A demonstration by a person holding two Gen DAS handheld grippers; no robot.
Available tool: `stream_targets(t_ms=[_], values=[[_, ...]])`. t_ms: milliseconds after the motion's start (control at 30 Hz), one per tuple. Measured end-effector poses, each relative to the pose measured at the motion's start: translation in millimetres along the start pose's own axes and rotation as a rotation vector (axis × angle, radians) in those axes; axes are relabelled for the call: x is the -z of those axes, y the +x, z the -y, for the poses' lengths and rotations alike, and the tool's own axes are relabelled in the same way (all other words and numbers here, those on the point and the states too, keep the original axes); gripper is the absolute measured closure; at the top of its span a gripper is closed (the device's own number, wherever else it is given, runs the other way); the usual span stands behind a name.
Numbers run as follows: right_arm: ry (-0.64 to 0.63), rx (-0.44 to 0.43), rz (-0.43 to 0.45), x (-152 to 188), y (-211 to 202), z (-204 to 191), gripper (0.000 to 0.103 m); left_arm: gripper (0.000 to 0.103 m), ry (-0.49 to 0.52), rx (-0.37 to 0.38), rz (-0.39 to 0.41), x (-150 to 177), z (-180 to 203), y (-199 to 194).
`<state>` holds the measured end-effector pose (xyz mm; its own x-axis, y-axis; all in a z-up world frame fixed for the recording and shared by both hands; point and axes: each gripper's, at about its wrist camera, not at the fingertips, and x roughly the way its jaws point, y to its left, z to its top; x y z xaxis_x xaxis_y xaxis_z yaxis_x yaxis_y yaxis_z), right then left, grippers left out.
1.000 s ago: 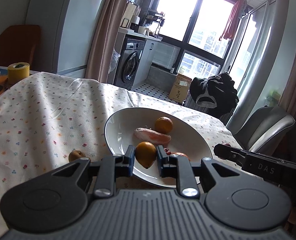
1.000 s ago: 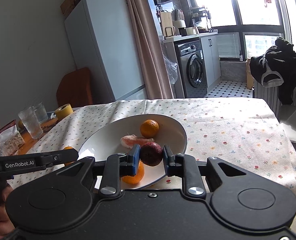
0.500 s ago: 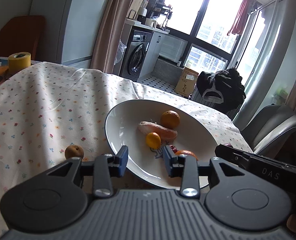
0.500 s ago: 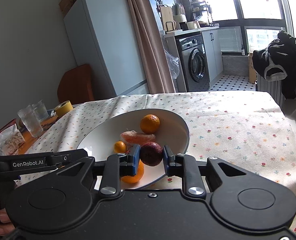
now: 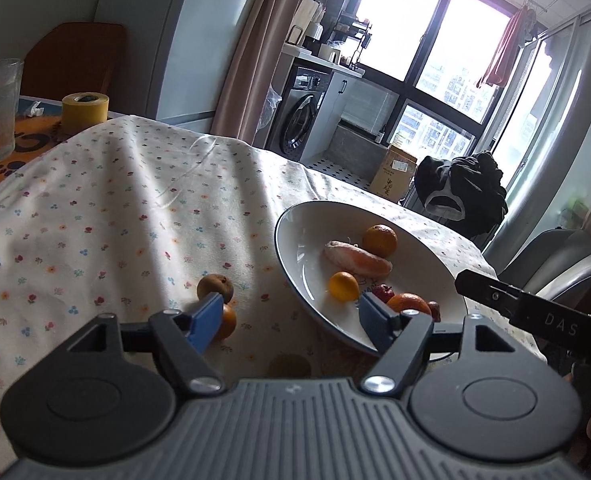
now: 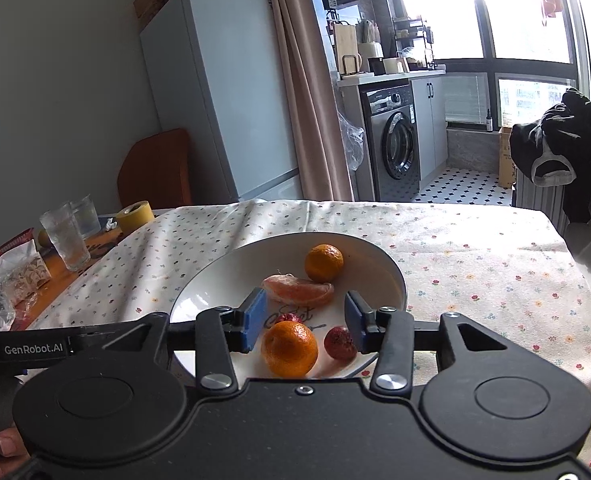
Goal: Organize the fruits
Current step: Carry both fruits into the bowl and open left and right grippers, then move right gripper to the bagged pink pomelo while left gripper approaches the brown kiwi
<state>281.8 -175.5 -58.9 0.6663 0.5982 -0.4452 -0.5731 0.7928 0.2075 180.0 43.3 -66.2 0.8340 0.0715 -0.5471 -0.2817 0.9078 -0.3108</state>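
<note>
Both hand-held grippers empty, jaws spread wide.

Left hand-held gripper [image 5: 291,318] sits low over the bench [image 5: 95,216], straddling the near-left rim of the white plate [image 5: 295,240]. Its left pad is just in front of a brown fruit [image 5: 214,287] and a small orange fruit [image 5: 225,322]; both lie on the floral cloth, off the plate, touching or nearly touching each other.

Right hand-held gripper [image 6: 305,322] hangs over the near side of the plate, nothing between the pads.

On the plate:
- whole mandarin [image 6: 323,263], far side
- peeled citrus segment [image 6: 300,290], touching it on the near side
- big orange [image 6: 290,348] near the front rim, between the right gripper's pads in view
- dark red fruit [image 6: 340,343] just right of the orange
- second red fruit [image 6: 288,317] behind the orange, mostly hidden
- small yellow-orange fruit [image 5: 343,286], left part of plate, seen only in the left view

Far left: yellow tape roll [image 5: 84,113], glasses [image 6: 65,240].
</note>
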Motion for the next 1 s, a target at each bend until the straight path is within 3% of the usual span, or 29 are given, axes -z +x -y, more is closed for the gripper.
stream_targets(t_ms=[500, 667, 800, 1000], values=[[-0.02, 0.002, -0.005, 6.3, -26.2, -13.6, 0.039, 0.018, 0.015, -0.011, 0.038, 4.0, -8.0, -34.4], [-0.021, -0.009, 0.009, 4.4, -36.8, -18.1, 0.022, 0.014, 0.011, -0.007, 0.036, 3.7, -9.4, -44.3], [-0.008, -0.027, 0.029, 2.6, -46.1, -18.0, 0.001, 0.013, 0.013, -0.009, 0.041, 2.4, -11.0, -52.8], [0.013, -0.027, 0.034, -0.7, -55.8, -19.1, 0.0, 0.01, 0.013, -0.006, 0.048, 0.9, -14.7, -67.2]])
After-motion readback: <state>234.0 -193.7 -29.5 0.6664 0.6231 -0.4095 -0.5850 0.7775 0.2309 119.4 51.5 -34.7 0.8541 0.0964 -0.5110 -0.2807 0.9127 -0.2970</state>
